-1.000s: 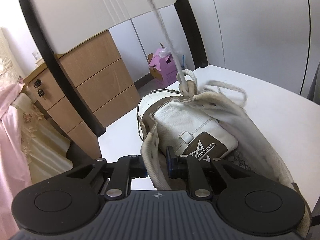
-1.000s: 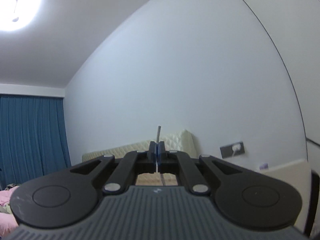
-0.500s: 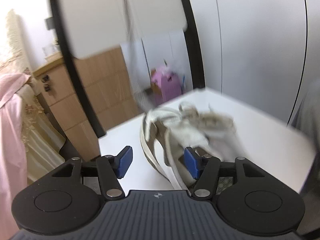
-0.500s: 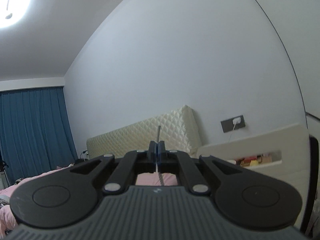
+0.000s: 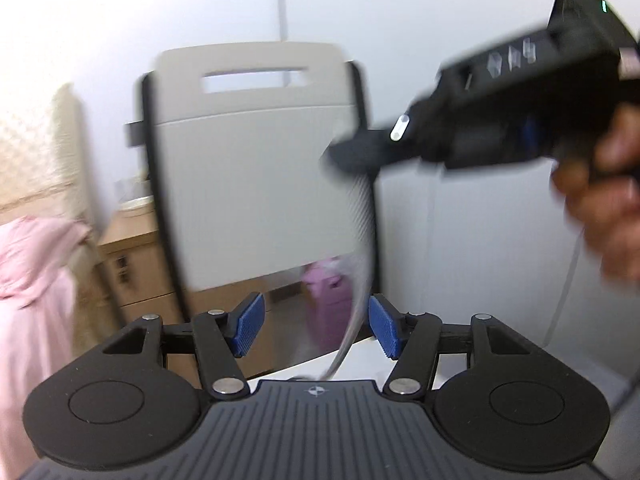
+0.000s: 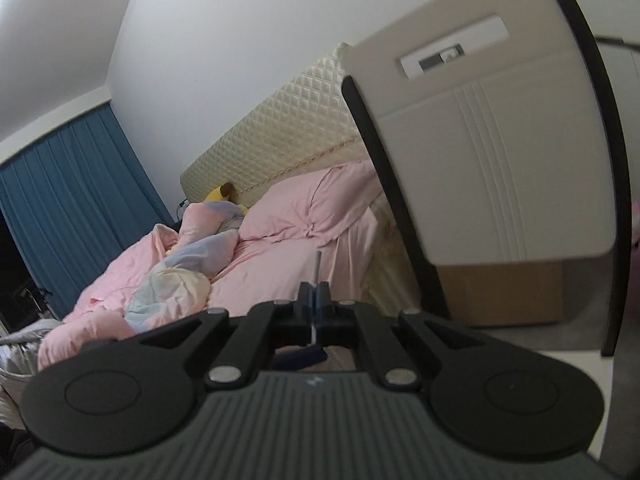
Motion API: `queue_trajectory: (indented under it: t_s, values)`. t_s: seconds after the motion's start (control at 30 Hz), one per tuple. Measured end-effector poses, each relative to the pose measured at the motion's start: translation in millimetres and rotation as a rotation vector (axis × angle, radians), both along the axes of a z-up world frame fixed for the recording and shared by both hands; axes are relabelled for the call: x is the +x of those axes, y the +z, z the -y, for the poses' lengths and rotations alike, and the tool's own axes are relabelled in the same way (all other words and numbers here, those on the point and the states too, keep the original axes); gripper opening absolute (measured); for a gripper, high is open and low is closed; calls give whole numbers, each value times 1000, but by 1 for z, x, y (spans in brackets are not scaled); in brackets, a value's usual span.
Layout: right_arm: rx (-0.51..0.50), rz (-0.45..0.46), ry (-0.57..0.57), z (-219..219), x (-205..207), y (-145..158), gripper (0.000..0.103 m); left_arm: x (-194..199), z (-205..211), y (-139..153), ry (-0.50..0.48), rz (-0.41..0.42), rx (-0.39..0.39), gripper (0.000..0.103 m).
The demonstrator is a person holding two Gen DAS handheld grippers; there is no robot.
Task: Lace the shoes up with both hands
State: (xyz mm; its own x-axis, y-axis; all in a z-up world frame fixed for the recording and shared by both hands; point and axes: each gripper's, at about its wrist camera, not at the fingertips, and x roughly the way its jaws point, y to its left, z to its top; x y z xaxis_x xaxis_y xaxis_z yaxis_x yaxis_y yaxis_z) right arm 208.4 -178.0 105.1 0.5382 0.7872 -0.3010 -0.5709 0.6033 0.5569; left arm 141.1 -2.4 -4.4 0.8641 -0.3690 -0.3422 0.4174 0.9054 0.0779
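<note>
My left gripper [image 5: 316, 328] hangs above the white table edge [image 5: 360, 364], blue pads apart and its jaws closing. A blurred grey shoelace [image 5: 360, 264] runs down between them, close to the right pad and not pinched. The lace comes from my right gripper [image 5: 340, 156], seen at the upper right in a person's hand [image 5: 604, 200]. In the right wrist view the right gripper [image 6: 316, 300] is shut on the lace, whose stiff tip [image 6: 318, 264] pokes out beyond the pads. The shoe is out of view.
A grey chair back with a black frame [image 5: 256, 184] stands just beyond the table, large in the right wrist view as the chair back [image 6: 500, 160]. Behind it are wooden drawers [image 5: 136, 264], a pink box [image 5: 324, 304] and a bed with pink bedding [image 6: 280, 256].
My left gripper let go of the shoe's tongue, opened and rose, so the shoe dropped out of view. My right gripper came down with the lace, its view swinging from wall to bed.
</note>
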Motion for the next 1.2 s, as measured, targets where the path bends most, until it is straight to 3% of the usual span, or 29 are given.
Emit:
queue_trajectory:
  t_s: [0.07, 0.1, 0.13, 0.17, 0.3, 0.33, 0.4, 0.5, 0.6, 0.73, 0.8, 1.07, 1.2]
  values:
    - [9, -15, 7, 1, -1, -1, 2, 4, 15, 5, -19, 5, 1, 47]
    - [8, -14, 11, -2, -1, -1, 2, 5, 21, 7, -31, 8, -1, 33]
    - [0, -10, 7, -2, -1, -3, 2, 6, 26, 9, -42, 4, -7, 6]
    - [3, -10, 2, 5, -1, -5, 2, 8, 31, 10, -37, -3, -10, 4]
    - [23, -17, -31, 34, 14, -16, 9, 16, 32, 10, 31, -13, -45, 4]
    - [36, -13, -57, 45, 18, -19, 19, 18, 29, 11, 49, -13, -61, 4]
    - [59, -11, -133, 65, 27, -29, 30, 22, 21, 14, 85, -17, -82, 4]
    - [0, -55, -272, 84, 48, -67, 32, 27, 5, 17, 121, -33, -108, 4]
    - [-215, -171, -376, 79, 80, -129, 32, 33, -14, 24, 139, -48, -167, 4]
    - [-464, -358, -410, 53, 116, -213, 32, 33, -37, 38, 159, -28, -207, 4]
    - [-539, -378, -409, 38, 126, -235, 32, 33, -46, 44, 165, -10, -219, 4]
    - [-669, -391, -358, 11, 139, -264, 30, 37, -68, 48, 194, 5, -250, 4]
    - [-718, -379, -358, 9, 135, -269, 12, 35, -74, 50, 189, 9, -258, 4]
